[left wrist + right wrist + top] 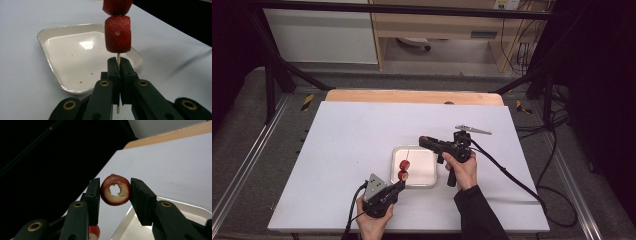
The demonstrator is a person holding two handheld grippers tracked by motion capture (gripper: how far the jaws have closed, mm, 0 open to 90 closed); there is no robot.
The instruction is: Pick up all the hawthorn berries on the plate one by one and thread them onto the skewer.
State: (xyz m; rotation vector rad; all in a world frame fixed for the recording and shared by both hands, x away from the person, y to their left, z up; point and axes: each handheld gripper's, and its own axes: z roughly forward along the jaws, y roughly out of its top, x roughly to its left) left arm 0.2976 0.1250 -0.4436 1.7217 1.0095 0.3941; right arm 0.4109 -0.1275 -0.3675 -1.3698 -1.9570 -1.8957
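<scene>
A thin wooden skewer (118,57) stands upright in my left gripper (118,62), whose jaws are shut on it. Two red strawberry pieces (118,33) are threaded on it, one above the other (403,170). Just behind them a white tray (422,167) lies on the table, with small red specks on its floor (75,60). My right gripper (115,188) is shut on a red strawberry ring (113,201) with a hollow middle, pinched at both sides. In the high view that gripper (424,141) hangs above the tray's far right corner.
A white mat (347,135) covers the table, with a wooden edge (412,96) at the far end. Cables (512,177) trail off to the right from the right gripper. Black frame bars (282,75) rise beyond the far corners.
</scene>
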